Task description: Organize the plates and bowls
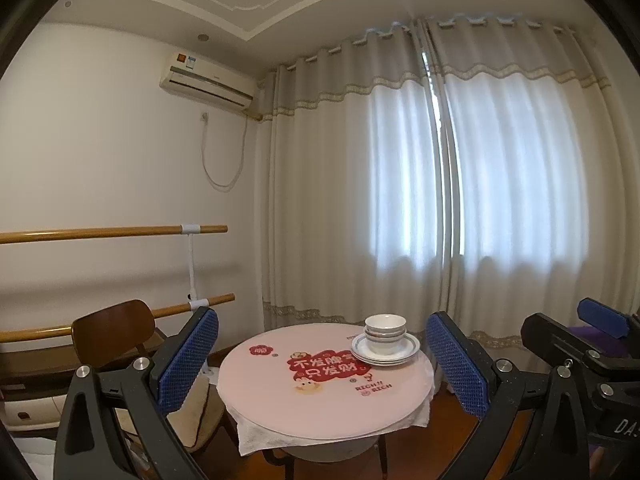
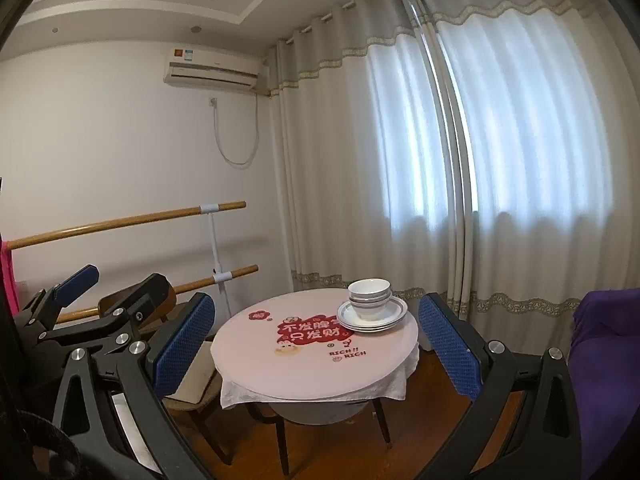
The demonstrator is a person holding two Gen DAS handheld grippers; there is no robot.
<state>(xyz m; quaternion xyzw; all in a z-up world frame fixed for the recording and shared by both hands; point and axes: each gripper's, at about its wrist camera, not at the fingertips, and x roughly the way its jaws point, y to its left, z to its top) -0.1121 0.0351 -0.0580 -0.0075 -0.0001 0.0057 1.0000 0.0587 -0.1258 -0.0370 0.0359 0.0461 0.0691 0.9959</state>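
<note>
Left hand-held gripper (image 1: 322, 364) and right hand-held gripper (image 2: 316, 344) both spread wide, empty, well short of the round bench (image 2: 280, 376). Stacked bowls (image 2: 369, 296) sit on stacked plates (image 2: 390, 318) at its far right edge.

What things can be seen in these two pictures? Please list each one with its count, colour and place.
bowls: about three, white, nested on the plates
plates: a few, white with grey rim, stacked at table's far right
table: one, round, pink top with red sticker
chair: one, brown, left of table
curtains: cream, closed, behind table
air conditioner: one, white, high on wall
wooden bars: two, along left wall
left gripper: blue pads, open
right gripper: blue pads, open
</note>
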